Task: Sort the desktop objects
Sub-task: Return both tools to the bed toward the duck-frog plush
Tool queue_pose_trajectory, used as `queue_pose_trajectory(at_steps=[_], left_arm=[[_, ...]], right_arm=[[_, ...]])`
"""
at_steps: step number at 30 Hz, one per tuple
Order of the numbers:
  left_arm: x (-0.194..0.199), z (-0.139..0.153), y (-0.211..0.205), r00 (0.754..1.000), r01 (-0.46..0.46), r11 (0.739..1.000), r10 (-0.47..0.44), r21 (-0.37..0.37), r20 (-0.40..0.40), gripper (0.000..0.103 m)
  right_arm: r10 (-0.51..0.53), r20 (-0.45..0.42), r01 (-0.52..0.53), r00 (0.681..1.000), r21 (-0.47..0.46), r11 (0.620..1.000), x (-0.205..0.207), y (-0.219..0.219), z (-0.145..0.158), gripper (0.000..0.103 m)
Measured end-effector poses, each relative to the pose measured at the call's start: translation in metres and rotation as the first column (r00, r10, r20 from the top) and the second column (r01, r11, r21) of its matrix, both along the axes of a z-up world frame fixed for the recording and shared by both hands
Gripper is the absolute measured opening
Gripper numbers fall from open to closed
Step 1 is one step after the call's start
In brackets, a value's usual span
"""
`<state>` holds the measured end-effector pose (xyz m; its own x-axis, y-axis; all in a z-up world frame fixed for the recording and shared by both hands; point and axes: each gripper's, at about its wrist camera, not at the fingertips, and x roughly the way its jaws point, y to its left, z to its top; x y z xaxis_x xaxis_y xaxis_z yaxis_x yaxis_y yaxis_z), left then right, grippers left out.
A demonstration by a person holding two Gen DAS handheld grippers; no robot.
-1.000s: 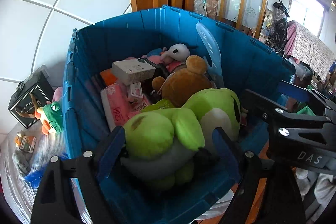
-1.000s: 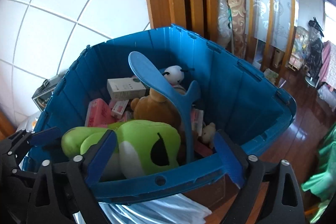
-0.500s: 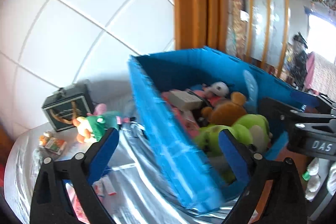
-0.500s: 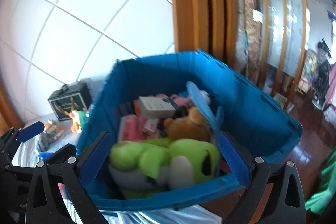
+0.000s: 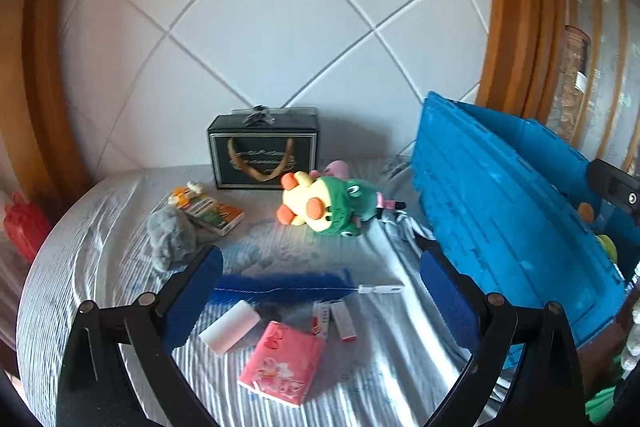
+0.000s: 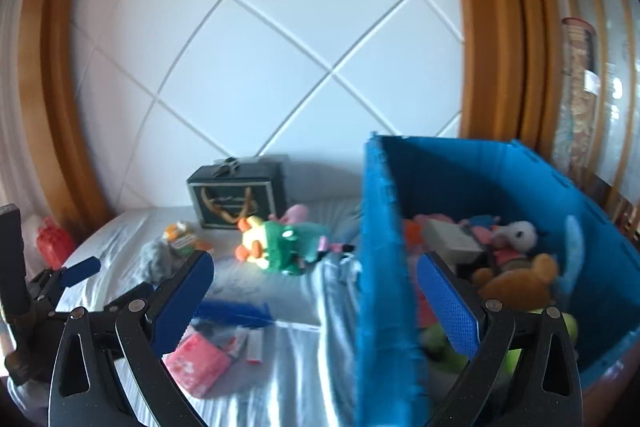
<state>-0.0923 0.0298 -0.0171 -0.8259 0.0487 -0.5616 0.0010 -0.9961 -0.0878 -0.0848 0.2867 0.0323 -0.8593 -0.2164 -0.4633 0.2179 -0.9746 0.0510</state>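
My left gripper [image 5: 320, 295] is open and empty above a striped cloth surface [image 5: 100, 267]. Below it lie a pink tissue pack [image 5: 282, 367], a white roll [image 5: 230, 327], small tubes [image 5: 334, 319] and a blue feather duster [image 5: 280, 283]. A green and yellow plush [image 5: 328, 203] lies farther back. My right gripper [image 6: 316, 299] is open and empty, straddling the left wall of the blue bin [image 6: 384, 267]. The bin holds a brown bear [image 6: 520, 279], a white plush [image 6: 518, 233] and a green plush [image 6: 444, 347].
A black gift box [image 5: 262, 159] stands against the white tiled wall. A grey plush [image 5: 172, 243] and an orange-green box [image 5: 214, 213] lie at left. A red object [image 5: 22, 227] sits at the far left edge. The left gripper also shows in the right wrist view [image 6: 76, 271].
Both grippers have swung left, away from over the bin toward the cloth surface. The green plush stays in the bin, and the left gripper no longer frames it.
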Motion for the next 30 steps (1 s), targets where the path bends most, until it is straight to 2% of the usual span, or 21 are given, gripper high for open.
queue_pose_trajectory(at_steps=[4, 8, 18, 21, 24, 30], left_arm=[[-0.007, -0.021, -0.054, 0.993, -0.107, 0.994, 0.106, 0.022, 0.046, 0.100], [-0.015, -0.040, -0.099, 0.976, -0.202, 0.979, 0.198, 0.038, 0.094, 0.100], [-0.059, -0.078, -0.164, 0.938, -0.312, 0.948, 0.298, 0.060, 0.176, 0.100], [-0.087, -0.091, -0.169, 0.939, -0.299, 0.952, 0.282, 0.060, 0.198, 0.100], [-0.122, -0.108, -0.165, 0.946, -0.250, 0.968, 0.237, 0.033, 0.221, 0.100], [-0.215, -0.148, -0.137, 0.964, -0.059, 0.998, 0.052, 0.021, 0.259, 0.100]], right_arm=[[0.056, 0.042, -0.056, 0.998, 0.004, 0.998, -0.018, -0.036, -0.015, 0.103], [0.078, 0.098, -0.079, 0.992, 0.005, 0.997, -0.040, -0.060, -0.034, 0.103], [0.076, 0.212, -0.086, 0.974, 0.035, 0.996, -0.105, -0.090, -0.075, 0.103], [0.058, 0.253, -0.072, 0.966, 0.043, 0.997, -0.131, -0.093, -0.093, 0.103], [0.027, 0.298, -0.044, 0.954, 0.050, 0.998, -0.160, -0.099, -0.115, 0.103], [-0.044, 0.385, 0.022, 0.922, 0.061, 0.998, -0.224, -0.119, -0.167, 0.103]])
